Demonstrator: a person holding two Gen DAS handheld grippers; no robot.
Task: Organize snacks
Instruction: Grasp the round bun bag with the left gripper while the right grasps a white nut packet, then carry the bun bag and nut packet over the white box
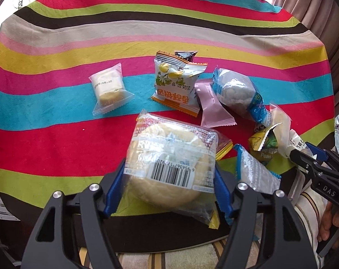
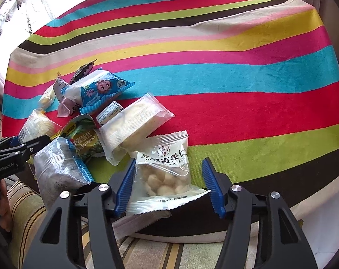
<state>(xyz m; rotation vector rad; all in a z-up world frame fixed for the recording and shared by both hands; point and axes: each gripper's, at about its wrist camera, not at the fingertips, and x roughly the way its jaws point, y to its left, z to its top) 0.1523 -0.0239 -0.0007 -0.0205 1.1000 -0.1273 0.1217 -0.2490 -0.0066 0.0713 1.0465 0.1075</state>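
In the left wrist view, my left gripper is shut on a round pale pastry in a clear wrapper with a barcode; both blue pads press its sides. In the right wrist view, my right gripper is closed on a white nut packet at the table's near edge. The left pad touches the packet's side and the right pad meets its bottom seam corner. The right gripper also shows at the right of the left wrist view, with the left gripper at the left of the right wrist view.
Loose snacks lie on the striped tablecloth: a small square cake, an orange-white packet, a pink wrapper, a blue-white pack, a long clear-wrapped cake, a green pea packet and a silver-blue pack. A hand holds the right gripper.
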